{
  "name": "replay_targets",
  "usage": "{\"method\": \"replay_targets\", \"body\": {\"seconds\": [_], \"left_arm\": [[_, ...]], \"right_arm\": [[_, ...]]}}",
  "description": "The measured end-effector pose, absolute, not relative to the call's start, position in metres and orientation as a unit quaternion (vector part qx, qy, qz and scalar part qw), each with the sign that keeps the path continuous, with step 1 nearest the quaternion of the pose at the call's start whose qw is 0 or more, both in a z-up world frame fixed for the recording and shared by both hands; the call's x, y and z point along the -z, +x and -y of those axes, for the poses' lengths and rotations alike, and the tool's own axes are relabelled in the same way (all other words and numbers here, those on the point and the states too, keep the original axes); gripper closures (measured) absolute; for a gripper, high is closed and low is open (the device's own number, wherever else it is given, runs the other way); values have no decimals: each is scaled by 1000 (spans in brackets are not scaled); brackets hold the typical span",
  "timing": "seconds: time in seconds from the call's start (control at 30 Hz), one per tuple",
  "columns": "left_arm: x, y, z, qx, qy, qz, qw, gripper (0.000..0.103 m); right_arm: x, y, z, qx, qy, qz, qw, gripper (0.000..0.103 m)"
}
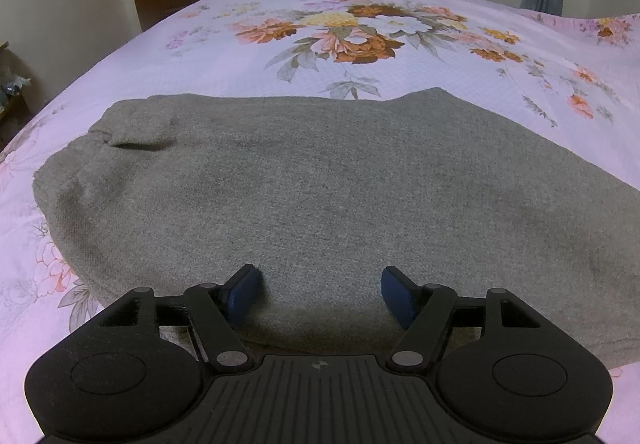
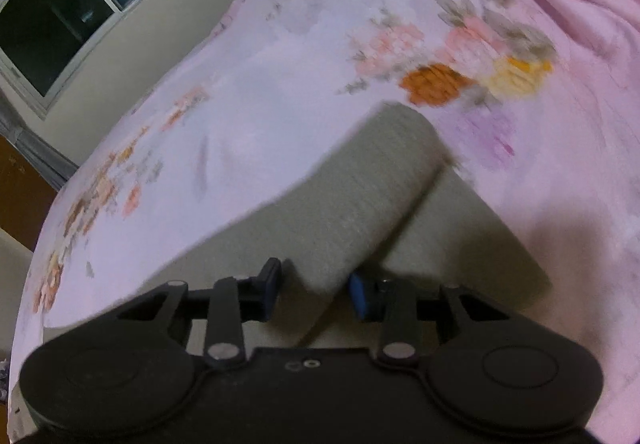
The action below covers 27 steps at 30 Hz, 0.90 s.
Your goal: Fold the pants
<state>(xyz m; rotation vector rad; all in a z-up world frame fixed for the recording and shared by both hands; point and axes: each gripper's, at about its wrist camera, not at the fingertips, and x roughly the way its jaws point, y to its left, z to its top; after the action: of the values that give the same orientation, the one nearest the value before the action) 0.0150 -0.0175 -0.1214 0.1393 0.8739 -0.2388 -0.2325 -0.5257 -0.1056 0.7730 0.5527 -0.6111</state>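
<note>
Grey knitted pants (image 1: 320, 180) lie folded flat on the floral pink bed sheet (image 1: 360, 44); left tool (image 1: 320, 290) hovers spread above their near edge. Right tool (image 2: 314, 284) holds a raised fold loosely between half-spread pads, so folding seems unfinished.

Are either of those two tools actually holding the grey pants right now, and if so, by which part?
The left tool stands open over the pants, holding nothing. The right tool has a fold of them between its pads; whether it pinches cannot be told.
</note>
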Motion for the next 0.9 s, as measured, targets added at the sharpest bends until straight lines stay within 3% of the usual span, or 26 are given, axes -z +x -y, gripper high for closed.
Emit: {"method": "replay_targets", "body": {"seconds": [0.3,0.63,0.9], "left_arm": [[123,15,19,115,70,-420,897,32],[124,15,18,118,70,-418,898,29],[123,15,18,118,70,-419,898,28]], "right_arm": [[45,-196,517,247,299,-227,893,65],[76,-222,517,274,324,-263,866,65],[122,-231,530,240,469,-237,816,68]]}}
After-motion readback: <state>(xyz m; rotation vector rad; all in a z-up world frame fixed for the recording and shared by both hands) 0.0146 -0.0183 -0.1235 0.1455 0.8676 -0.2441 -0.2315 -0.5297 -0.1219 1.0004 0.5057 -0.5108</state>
